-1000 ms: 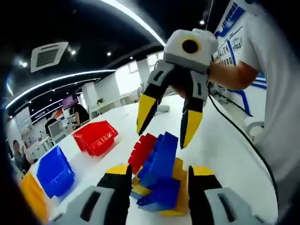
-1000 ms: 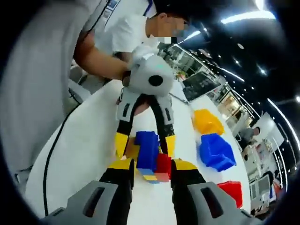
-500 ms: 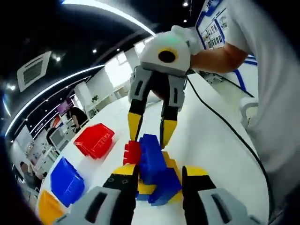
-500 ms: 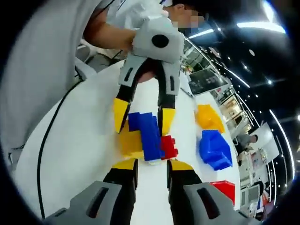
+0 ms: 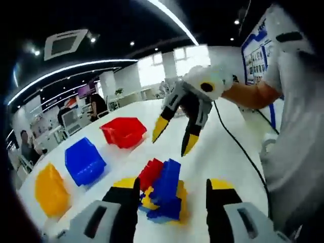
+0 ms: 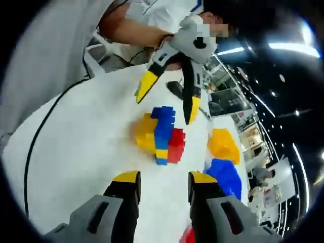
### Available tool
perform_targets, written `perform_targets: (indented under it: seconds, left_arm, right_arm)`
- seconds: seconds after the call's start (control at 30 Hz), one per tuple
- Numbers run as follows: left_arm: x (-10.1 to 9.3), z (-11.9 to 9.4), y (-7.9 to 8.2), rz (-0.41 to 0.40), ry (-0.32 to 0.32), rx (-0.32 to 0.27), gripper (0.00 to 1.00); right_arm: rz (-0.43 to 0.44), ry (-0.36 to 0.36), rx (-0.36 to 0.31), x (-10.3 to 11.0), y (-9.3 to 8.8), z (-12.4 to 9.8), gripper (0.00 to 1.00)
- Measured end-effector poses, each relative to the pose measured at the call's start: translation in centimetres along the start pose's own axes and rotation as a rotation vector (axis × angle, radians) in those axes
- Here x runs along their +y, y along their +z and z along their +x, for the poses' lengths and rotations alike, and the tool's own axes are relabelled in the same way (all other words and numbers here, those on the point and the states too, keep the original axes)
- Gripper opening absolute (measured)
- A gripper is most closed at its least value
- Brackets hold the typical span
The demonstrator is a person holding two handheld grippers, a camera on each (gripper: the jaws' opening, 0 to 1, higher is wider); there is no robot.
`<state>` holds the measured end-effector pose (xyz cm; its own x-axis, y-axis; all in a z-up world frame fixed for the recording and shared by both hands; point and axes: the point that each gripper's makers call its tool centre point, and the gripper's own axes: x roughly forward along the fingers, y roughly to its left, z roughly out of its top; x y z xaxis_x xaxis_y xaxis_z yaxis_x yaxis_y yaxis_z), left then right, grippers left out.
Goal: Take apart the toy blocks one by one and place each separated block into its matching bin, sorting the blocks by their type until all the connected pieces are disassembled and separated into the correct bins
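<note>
The left gripper [image 5: 172, 195], with black jaws tipped in yellow, stands spread wide and holds nothing; between and just ahead of its tips lies the cluster of joined plastic toy blocks [image 5: 163, 191], a stepped blue stack flanked by a red block on one side and yellow blocks beneath and beside it, resting on the white table [image 5: 228, 152]. The right gripper [image 6: 164, 179] is likewise parted and empty, and in the right gripper view the same cluster [image 6: 159, 134] lies well ahead of its tips, nearer to the other gripper on the far side than to this one. In the left gripper view the right gripper [image 5: 174, 136] hangs above and beyond the cluster, clear of it. The blue stack's long axis runs roughly along the left gripper's line of sight, so its jaws straddle the cluster across its short width; judged from this, the left gripper is the nearer one and best placed to pin the cluster while the right comes down to pull off a block. Beyond the blocks stand three open plastic bins side by side: a red bin [image 5: 124, 132], a blue bin [image 5: 84, 161] and a yellow bin [image 5: 50, 190], all apart from the cluster.
</note>
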<state>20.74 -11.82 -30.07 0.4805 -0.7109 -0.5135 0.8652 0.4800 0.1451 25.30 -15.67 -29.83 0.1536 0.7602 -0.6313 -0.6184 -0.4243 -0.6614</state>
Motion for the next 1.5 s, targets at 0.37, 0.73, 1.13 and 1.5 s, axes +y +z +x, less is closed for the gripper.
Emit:
perform_targets:
  seconds: [0.37,0.73,1.13,1.5]
  left_arm:
    - [1.1,2.7,-1.5,0.139,-0.050,0.038,0.49]
    - [-0.8,4.0,-1.6,0.240,-0.260,0.031,0.38]
    - [-2.0,4.1,-1.1,0.270,-0.342,0.005,0.38]
    - [-2.8,4.2,-0.5,0.308,-0.378,0.000,0.37]
  right_arm:
    - [-0.163,0.463,-0.138,0.3,2.1,3.6,0.35]
    - [-0.326,0.596,-0.113,3.3,0.4,3.4,0.31]
    - [-0.292,0.612,-0.054,4.5,0.6,2.6,0.25]
    - [-0.235,0.558,-0.009,5.1,0.0,1.7,0.23]
